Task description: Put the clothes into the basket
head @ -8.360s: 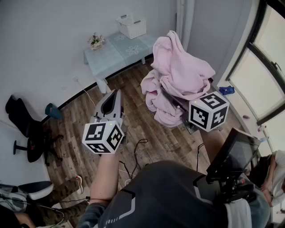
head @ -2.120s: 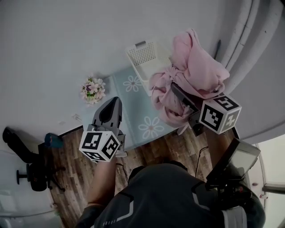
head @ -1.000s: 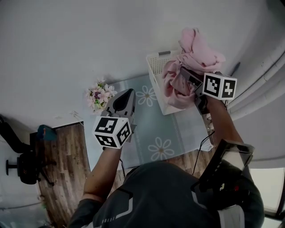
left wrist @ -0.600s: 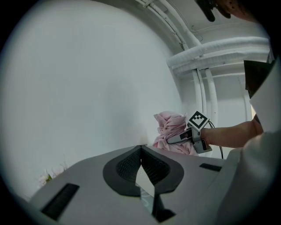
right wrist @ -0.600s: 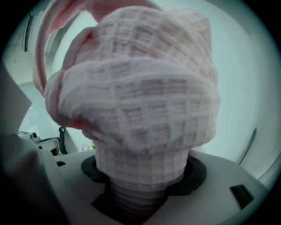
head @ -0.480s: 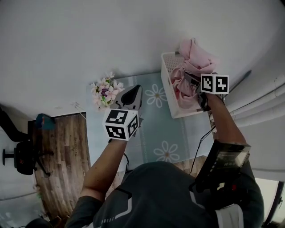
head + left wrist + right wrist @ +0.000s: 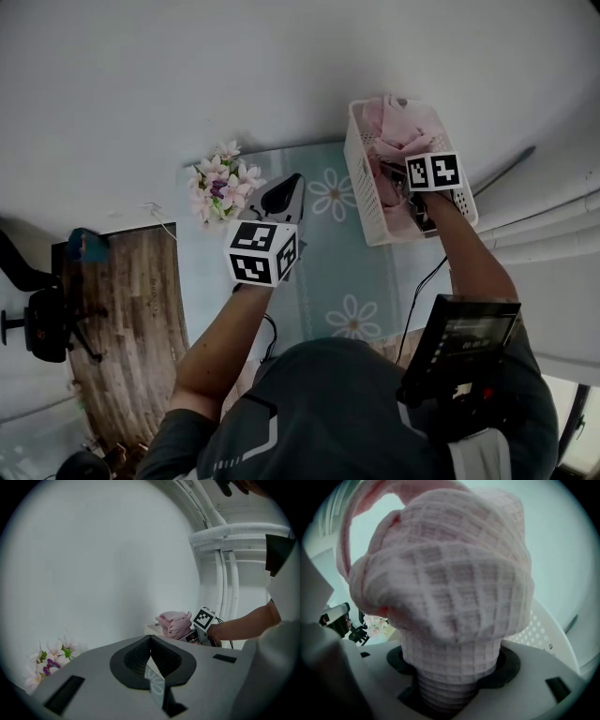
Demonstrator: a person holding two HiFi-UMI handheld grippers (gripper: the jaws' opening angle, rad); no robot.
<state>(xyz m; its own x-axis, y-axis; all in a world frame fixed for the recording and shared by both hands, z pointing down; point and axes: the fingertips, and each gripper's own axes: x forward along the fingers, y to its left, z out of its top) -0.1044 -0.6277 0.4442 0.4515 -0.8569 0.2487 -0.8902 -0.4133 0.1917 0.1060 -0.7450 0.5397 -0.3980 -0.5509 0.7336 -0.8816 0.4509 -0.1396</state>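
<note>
A white perforated plastic basket (image 7: 361,192) stands on a pale blue-green table printed with white daisies (image 7: 347,272), and everything else is placed from it. The pink waffle-knit garment (image 7: 398,122) is bunched in the basket's far end and mounds above the rim. In the left gripper view the same garment (image 7: 174,623) stands above the basket's edge. The right gripper (image 7: 401,180) reaches down into the basket from its near side, with its marker cube just over the rim. In the right gripper view its jaws are clamped round a thick gathered fold of the garment (image 7: 450,583), held fairly wide by the cloth's bulk. The basket's dotted wall (image 7: 541,630) shows just behind. The lowest cloth seems to rest on the basket's floor, though the heap hides it. The left gripper (image 7: 289,187) hovers over the table to the basket's left, apart from it. Its jaws are together at the tips with nothing between them (image 7: 151,641). A small bunch of pink and white flowers (image 7: 220,178) stands farther left of the basket, beyond that gripper.
</note>
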